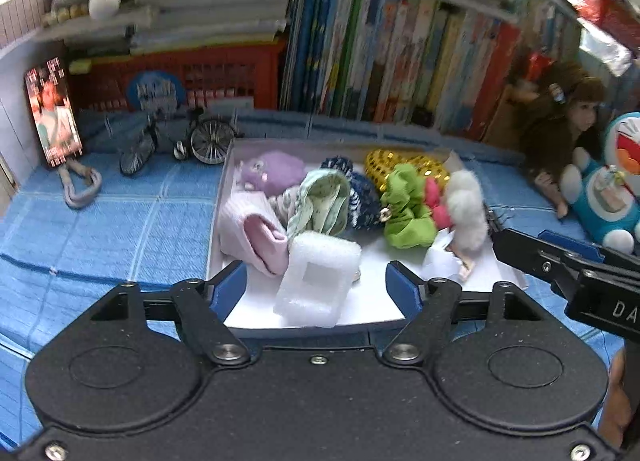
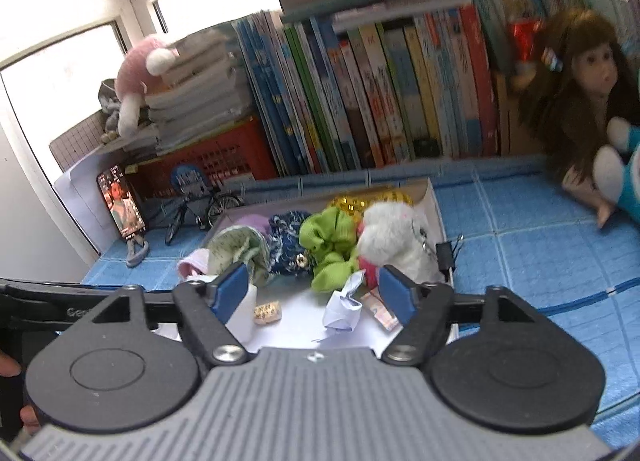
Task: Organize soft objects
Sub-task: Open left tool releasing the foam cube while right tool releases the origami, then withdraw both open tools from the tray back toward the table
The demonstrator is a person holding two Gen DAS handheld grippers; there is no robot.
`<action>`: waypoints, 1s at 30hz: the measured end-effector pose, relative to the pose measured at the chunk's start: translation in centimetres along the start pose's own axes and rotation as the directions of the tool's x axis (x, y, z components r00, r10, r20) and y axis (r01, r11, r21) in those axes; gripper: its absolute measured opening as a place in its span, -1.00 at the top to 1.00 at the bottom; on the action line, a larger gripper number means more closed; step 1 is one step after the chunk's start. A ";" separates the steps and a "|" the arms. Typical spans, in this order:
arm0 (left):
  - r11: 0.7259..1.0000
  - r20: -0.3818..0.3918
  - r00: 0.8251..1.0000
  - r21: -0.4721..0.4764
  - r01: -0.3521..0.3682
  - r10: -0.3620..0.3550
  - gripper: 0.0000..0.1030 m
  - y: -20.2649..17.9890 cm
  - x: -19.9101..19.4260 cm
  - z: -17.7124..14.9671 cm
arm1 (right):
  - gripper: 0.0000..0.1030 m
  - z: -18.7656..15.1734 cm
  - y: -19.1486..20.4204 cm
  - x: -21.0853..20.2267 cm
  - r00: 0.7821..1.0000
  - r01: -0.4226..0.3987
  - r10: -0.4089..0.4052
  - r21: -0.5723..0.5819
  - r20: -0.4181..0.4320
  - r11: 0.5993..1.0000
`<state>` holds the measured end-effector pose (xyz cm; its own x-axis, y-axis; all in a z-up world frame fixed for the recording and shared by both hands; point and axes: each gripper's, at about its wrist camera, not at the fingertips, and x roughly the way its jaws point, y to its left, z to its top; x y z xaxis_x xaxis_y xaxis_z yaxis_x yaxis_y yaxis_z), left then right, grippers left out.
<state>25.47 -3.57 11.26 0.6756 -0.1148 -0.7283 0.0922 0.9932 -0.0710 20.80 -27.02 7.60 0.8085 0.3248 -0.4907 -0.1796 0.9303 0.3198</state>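
Observation:
A shallow white box [image 1: 372, 317] [image 2: 434, 197] on the blue cloth holds soft things: a pink sock [image 1: 252, 231], a purple plush [image 1: 276, 171], a pale green cloth [image 1: 324, 201] [image 2: 236, 249], a dark blue scrunchie [image 1: 362, 197] [image 2: 288, 245], a lime green scrunchie [image 1: 408, 209] [image 2: 330, 245], a gold sequin piece [image 1: 404, 165], a white fluffy toy [image 1: 466, 205] [image 2: 394, 237] and a white foam block [image 1: 318, 281]. My left gripper [image 1: 316, 287] is open, jaws on either side of the foam block. My right gripper [image 2: 314, 293] is open above crumpled paper [image 2: 344, 307].
Books [image 1: 400, 49] stand along the back beside a red basket [image 1: 192, 73]. A phone [image 1: 52, 113], a model bicycle [image 1: 180, 139], a doll [image 2: 580, 101] and a blue plush [image 1: 612, 189] sit around the box. A small cork piece [image 2: 267, 313] lies in the box.

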 end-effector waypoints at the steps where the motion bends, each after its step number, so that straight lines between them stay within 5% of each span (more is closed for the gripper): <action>1: 1.000 0.019 1.000 0.011 0.000 0.000 -0.55 -0.1 -0.8 -0.2 | -0.69 -0.1 0.2 -0.5 1.000 0.004 -0.004 -0.006 0.013 1.000; 16: 0.992 0.280 0.956 0.116 0.054 -0.085 -0.70 -1.1 -10.9 -6.4 | -1.00 -3.2 2.8 -9.4 0.968 0.067 -0.045 -0.081 0.248 0.994; 23: 0.990 0.326 0.939 0.125 0.068 -0.106 -0.82 -1.0 -13.0 -9.6 | -1.00 -5.7 3.8 -11.8 0.952 0.110 -0.073 -0.113 0.296 0.987; 30: 0.992 0.319 0.941 0.096 0.083 -0.110 -0.82 -0.3 -13.4 -13.2 | -1.00 -8.8 4.4 -13.2 0.936 0.168 -0.116 -0.132 0.331 0.977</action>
<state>6.74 -2.10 11.98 0.8591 -0.2234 -0.4604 0.2179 0.9737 -0.0660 4.43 -25.73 8.33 0.9636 0.1399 -0.2280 -0.1140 0.9858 0.1232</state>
